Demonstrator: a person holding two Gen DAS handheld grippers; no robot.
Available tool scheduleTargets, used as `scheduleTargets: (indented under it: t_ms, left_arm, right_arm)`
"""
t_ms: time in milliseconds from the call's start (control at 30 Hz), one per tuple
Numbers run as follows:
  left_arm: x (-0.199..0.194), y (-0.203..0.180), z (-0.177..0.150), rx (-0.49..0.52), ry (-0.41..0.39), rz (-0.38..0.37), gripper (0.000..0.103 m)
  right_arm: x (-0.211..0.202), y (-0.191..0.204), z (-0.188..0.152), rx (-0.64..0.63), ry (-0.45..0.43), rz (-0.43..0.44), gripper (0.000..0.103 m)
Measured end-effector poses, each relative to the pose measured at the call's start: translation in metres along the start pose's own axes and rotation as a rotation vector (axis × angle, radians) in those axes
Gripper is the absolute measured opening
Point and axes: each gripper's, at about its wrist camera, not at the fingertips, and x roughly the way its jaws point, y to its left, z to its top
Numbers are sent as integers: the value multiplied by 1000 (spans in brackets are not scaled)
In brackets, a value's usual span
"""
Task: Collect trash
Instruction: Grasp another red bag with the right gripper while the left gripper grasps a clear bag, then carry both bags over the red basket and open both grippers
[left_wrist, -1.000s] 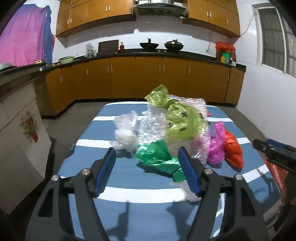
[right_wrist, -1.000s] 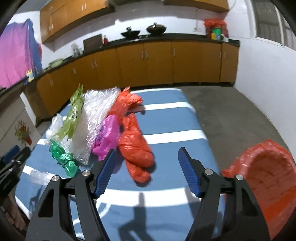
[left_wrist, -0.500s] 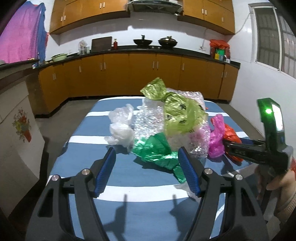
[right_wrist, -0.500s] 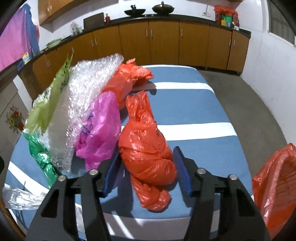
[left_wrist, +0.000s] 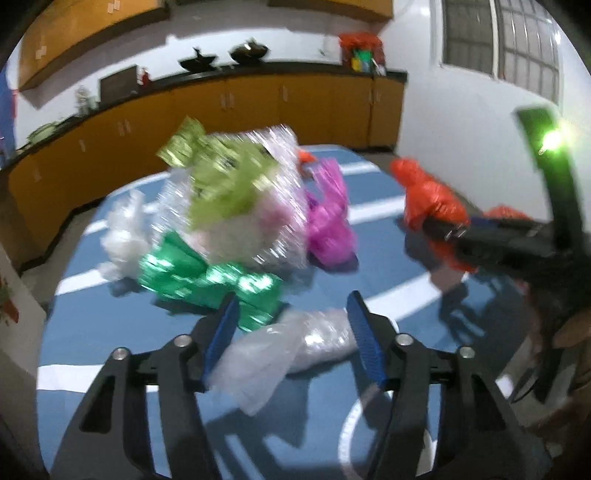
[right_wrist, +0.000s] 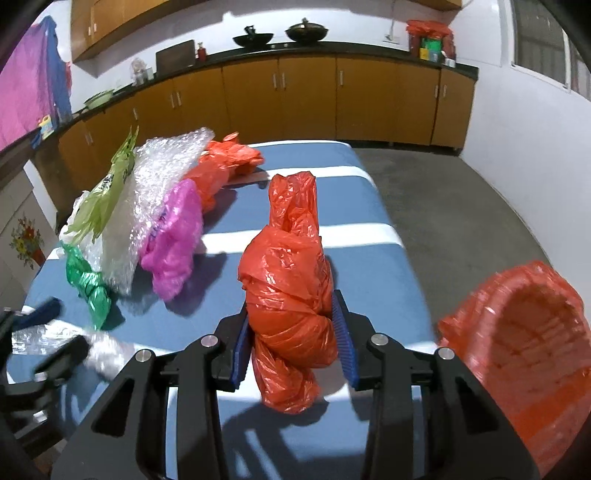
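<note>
On the blue striped table (right_wrist: 369, 266) lies a heap of plastic trash. My right gripper (right_wrist: 291, 314) has its jaws closing, and its pads pinch a knotted orange bag (right_wrist: 288, 266) that stands upright between them. In the left wrist view the same orange bag (left_wrist: 428, 195) hangs from the right gripper (left_wrist: 443, 229) just above the table. My left gripper (left_wrist: 291, 317) is low over the table's near edge with its jaws closing. A crumpled clear plastic bag (left_wrist: 280, 350) lies on the table between its pads, blurred.
The heap holds bubble wrap (right_wrist: 155, 192), a yellow-green bag (right_wrist: 107, 199), a pink bag (right_wrist: 173, 236), a green bag (right_wrist: 88, 284), a second orange bag (right_wrist: 221, 162) and a white bag (left_wrist: 122, 236). An orange-lined bin (right_wrist: 524, 332) gapes at the right. Cabinets line the back wall.
My right gripper closed onto the orange bag and raised it upright. My left gripper dropped toward the clear plastic bag, tilted, and its jaws narrowed around it.
</note>
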Motion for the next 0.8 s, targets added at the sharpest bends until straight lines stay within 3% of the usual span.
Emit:
scheduleTargets:
  t_ms: [167, 433, 800]
  left_arm:
    - [23, -9, -7, -4, 79, -41, 47]
    - [30, -13, -2, -33, 93, -101, 24]
    - [27, -24, 9, -42, 75, -70, 16]
  right_arm:
    - [-15, -13, -7, 23, -2, -5, 40]
    - [-31, -18, -13, 42, -17, 0, 40]
    - [-64, -33, -24, 80, -46, -1, 41]
